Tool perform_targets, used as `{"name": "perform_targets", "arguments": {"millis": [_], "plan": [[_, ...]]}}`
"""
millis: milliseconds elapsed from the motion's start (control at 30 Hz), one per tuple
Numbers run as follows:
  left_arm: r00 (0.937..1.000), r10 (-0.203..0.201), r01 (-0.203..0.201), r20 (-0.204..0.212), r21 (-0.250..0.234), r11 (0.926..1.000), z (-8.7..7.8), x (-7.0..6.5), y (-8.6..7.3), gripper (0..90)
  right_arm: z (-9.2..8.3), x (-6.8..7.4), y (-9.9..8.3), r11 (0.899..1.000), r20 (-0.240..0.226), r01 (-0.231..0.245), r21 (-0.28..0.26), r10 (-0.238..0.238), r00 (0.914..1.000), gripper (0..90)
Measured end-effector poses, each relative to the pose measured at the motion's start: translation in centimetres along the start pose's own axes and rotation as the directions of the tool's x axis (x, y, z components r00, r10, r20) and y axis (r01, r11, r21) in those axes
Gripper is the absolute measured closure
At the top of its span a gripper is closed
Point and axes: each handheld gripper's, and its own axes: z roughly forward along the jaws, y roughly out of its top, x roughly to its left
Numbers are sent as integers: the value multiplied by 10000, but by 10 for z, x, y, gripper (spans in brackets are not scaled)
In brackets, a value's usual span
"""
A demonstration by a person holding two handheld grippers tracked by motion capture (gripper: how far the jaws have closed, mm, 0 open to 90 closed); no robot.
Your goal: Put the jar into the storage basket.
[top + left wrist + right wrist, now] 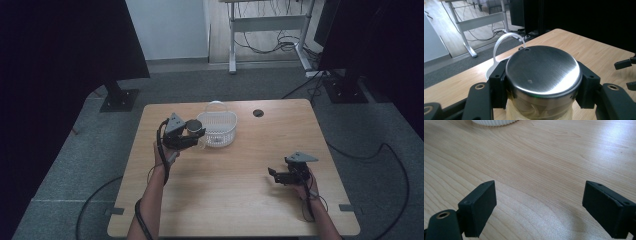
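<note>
- the left gripper (541, 97) has its jaws clamped on a jar (541, 75) with a metal lid, held upright just beside the white basket (218, 129), probably so it can go in.
- the right gripper (539, 207), jaws wide apart and empty, waits low over the bare surface (235, 185), well apart from the basket.

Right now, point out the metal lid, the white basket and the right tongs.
metal lid (541, 68): left gripper view, middle of its brushed top.
white basket (218, 131): high view, its ribbed front wall.
right tongs (539, 207): right gripper view, gap midway between the open jaws.
</note>
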Motion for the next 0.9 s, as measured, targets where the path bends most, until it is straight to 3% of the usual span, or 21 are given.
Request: {"name": "perform_targets", "arguments": {"millis": [900], "plan": [[9983, 547, -548, 184, 76, 9985, 32, -3, 36, 394, 1, 1, 0, 9999, -61, 132, 57, -132, 9999, 116]]}}
